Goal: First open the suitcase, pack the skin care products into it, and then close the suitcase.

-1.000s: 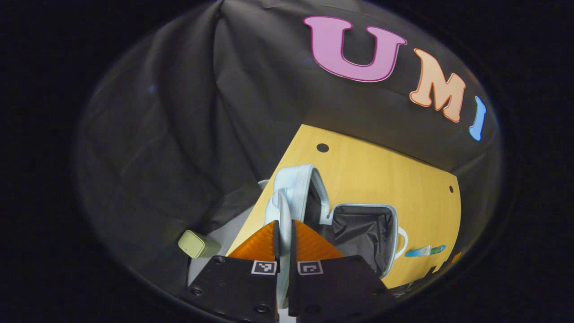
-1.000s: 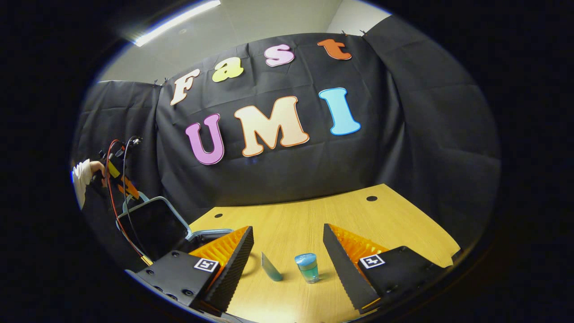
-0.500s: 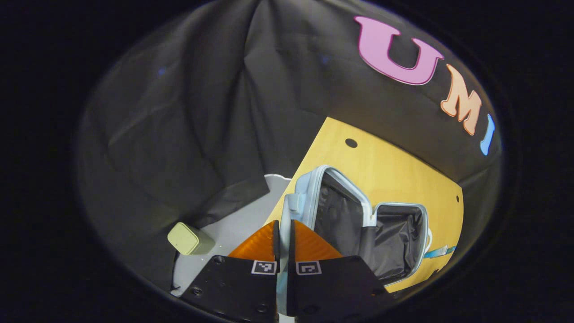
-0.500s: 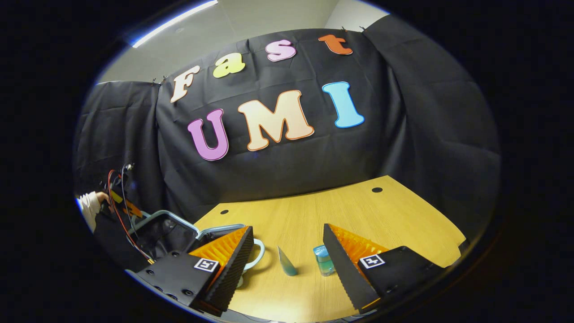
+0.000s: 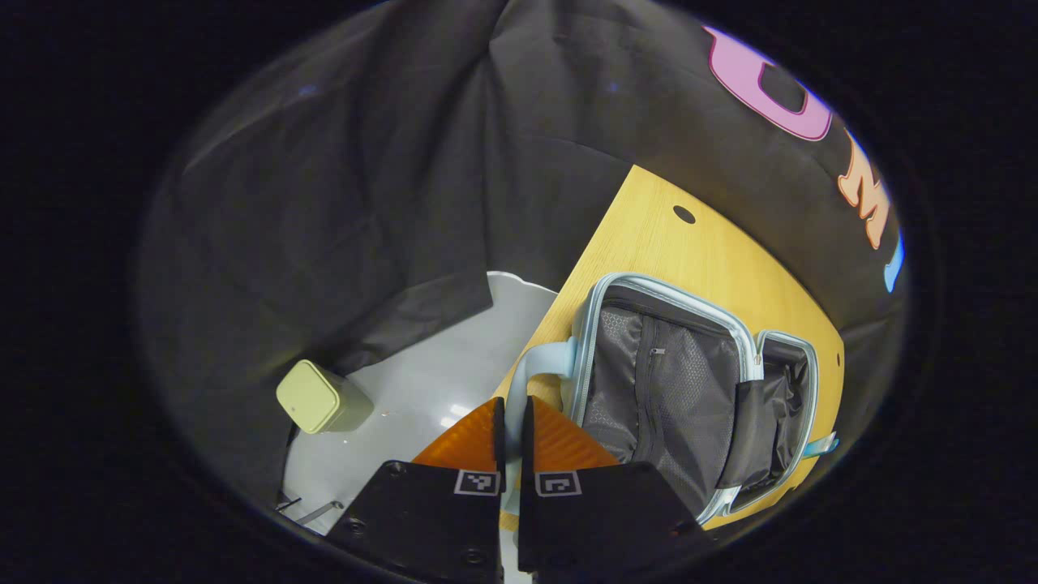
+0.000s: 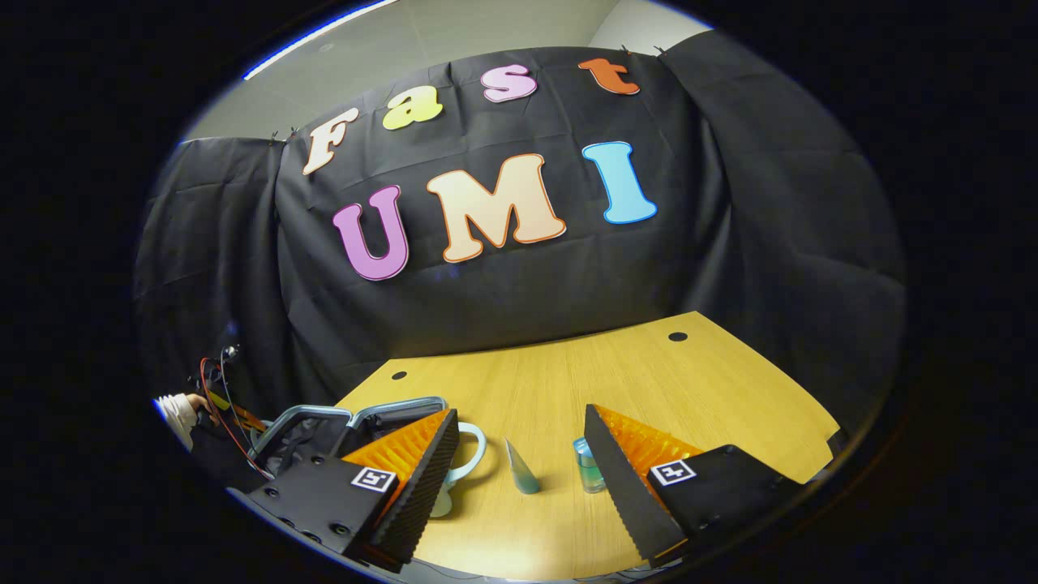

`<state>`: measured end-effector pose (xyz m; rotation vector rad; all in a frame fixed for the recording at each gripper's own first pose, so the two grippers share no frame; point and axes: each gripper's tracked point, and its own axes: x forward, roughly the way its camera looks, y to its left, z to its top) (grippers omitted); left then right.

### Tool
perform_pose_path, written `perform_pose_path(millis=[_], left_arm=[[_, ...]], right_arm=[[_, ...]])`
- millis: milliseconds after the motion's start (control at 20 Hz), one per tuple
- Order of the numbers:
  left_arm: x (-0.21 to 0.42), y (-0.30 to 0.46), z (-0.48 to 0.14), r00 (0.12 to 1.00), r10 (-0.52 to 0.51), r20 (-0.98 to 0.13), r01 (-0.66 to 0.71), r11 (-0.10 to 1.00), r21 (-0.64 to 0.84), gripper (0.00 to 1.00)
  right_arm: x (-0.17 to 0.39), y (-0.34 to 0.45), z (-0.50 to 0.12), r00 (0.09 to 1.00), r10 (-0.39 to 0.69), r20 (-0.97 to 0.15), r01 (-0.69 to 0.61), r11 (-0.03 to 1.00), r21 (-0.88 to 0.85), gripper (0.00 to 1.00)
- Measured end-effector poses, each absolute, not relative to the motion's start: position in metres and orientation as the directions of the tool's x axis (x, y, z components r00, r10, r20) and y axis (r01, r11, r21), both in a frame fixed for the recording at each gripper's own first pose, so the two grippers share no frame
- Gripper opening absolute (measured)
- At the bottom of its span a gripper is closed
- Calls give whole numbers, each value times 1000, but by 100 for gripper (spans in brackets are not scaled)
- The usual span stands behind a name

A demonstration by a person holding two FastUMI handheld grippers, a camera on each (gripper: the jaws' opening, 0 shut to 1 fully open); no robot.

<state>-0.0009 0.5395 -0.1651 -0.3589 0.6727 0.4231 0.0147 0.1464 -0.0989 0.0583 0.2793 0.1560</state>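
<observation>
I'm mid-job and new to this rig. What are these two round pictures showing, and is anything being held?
There is no robot arm: a person carries a two-finger gripper in each hand, and each has a camera looking along its own orange fingers. The left gripper view looks down from the left gripper, whose jaws are closed on the pale blue loop handle of the open light blue suitcase with black lining, which lies on the yellow wooden table. The right gripper view belongs to the right gripper; its jaws are wide open and hold nothing. Ahead of it on the table stand a slim teal tube and a small blue-green jar, not yet packed.
</observation>
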Motion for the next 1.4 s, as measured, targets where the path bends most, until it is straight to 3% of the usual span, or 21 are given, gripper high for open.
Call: perform_pose_path(millis=[50, 150, 300, 400, 600, 750, 800, 1050, 1250, 1400], left_arm=[[0, 542, -171, 701, 249, -668, -482, 856, -187, 1], [1, 546, -182, 690, 246, -680, -480, 860, -176, 4], [-1, 549, -182, 681, 255, -686, -484, 860, -161, 15], [-4, 550, -173, 684, 279, -674, -484, 865, -134, 51], [-20, 526, -150, 674, 303, -674, -493, 864, -105, 96], [-24, 480, -117, 736, 277, -617, -426, 899, -105, 97], [-25, 460, -106, 762, 262, -592, -390, 916, -97, 97], [-34, 328, -65, 865, 160, -476, -229, 969, -89, 96], [-31, 206, -62, 908, 34, -417, -72, 995, -76, 97], [-30, 110, -77, 910, -121, -397, 92, 992, -91, 96]], right_arm=[[16, 150, -100, 948, 165, -273, -149, 986, 77, 94], [19, 155, -102, 944, 172, -281, -158, 985, 72, 98], [22, 159, -103, 942, 180, -284, -167, 984, 68, 98], [23, 158, -106, 942, 177, -286, -168, 984, 58, 98], [29, 151, -113, 939, 179, -292, -156, 983, 102, 98], [36, 139, -117, 941, 171, -293, -145, 983, 109, 94], [36, 137, -117, 941, 173, -291, -150, 984, 100, 98], [44, 117, -124, 933, 194, -303, -175, 981, 89, 98], [48, 99, -135, 914, 228, -334, -202, 973, 111, 98], [50, 84, -143, 897, 259, -358, -229, 965, 125, 98]])
